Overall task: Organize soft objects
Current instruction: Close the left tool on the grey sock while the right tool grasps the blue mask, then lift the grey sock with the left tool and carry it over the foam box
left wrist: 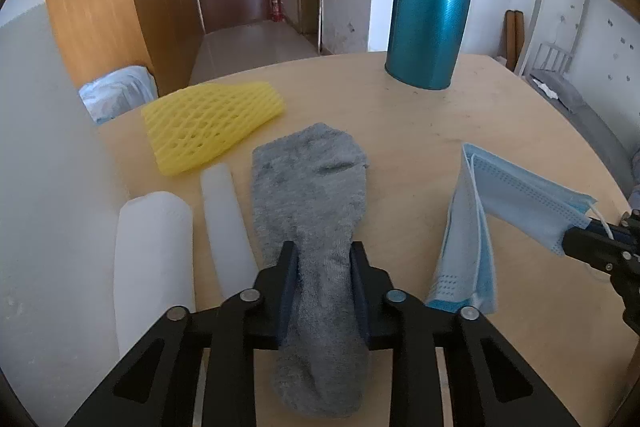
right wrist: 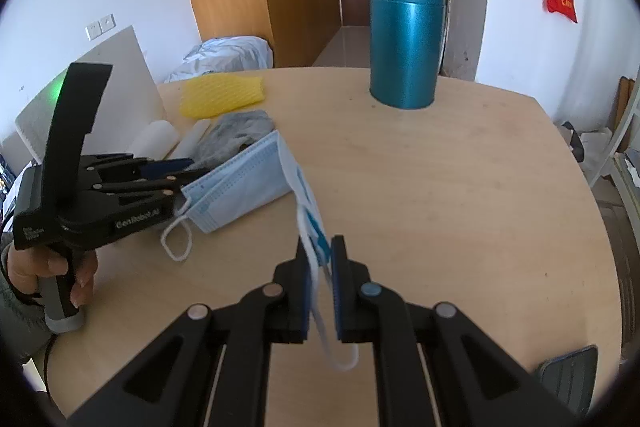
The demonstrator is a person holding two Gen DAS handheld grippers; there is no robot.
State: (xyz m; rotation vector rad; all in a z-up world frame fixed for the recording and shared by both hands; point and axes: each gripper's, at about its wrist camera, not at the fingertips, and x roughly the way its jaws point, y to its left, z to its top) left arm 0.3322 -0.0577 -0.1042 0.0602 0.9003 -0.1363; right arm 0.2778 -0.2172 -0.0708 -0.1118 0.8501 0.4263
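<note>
Left gripper: jaws pinching the grey sock at its narrow part, bottom centre of the left wrist view; the rest of the sock lies flat on the bench.

Right gripper: jaws pressed together on a blue face mask, gripped at one edge; the mask hangs folded, its far end resting on the bench at centre left of the right wrist view.

Left of the sock: white foam stick, white roll, yellow foam fruit net further up. Teal tin at upper right, apparently still lidded.

Risks:
- Sock grip is thin fleece, so it could slip on lift.
- Dragging the sock may knock the foam stick alongside it.
- The mask's ear loop dangles and could snag the jaws.
- Both hands are full, so nothing is free for the lid.
</note>
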